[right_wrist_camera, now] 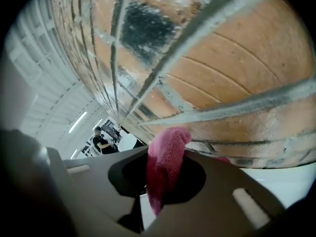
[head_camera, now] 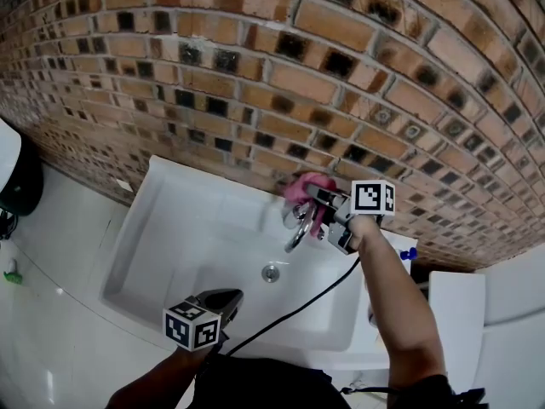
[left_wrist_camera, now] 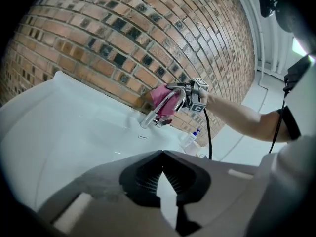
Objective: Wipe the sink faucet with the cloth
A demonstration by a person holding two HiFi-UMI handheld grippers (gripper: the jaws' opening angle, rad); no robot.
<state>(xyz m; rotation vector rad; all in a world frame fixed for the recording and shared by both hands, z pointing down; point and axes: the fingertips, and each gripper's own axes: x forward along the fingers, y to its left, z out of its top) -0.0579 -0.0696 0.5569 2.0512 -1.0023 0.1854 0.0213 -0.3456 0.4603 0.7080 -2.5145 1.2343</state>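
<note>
Now my right gripper [head_camera: 326, 214] clamps the pink cloth [head_camera: 305, 186] against the faucet [head_camera: 297, 231] top at the back of the sink [head_camera: 174, 228]; best press firmly, tracing its curve (left gripper [head_camera: 225, 300] hangs closed, empty).

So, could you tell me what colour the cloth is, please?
The cloth is pink, clearest in the right gripper view.

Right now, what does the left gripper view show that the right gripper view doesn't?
Left gripper view only: the white sink, the chrome faucet, a small bottle beside the basin, the right gripper seen from outside at the faucet, and the left gripper shut on nothing. Right gripper view only: its jaws clamped on the pink cloth up close, and a distant person in the background. Both: the pink cloth and the brick wall.
</note>
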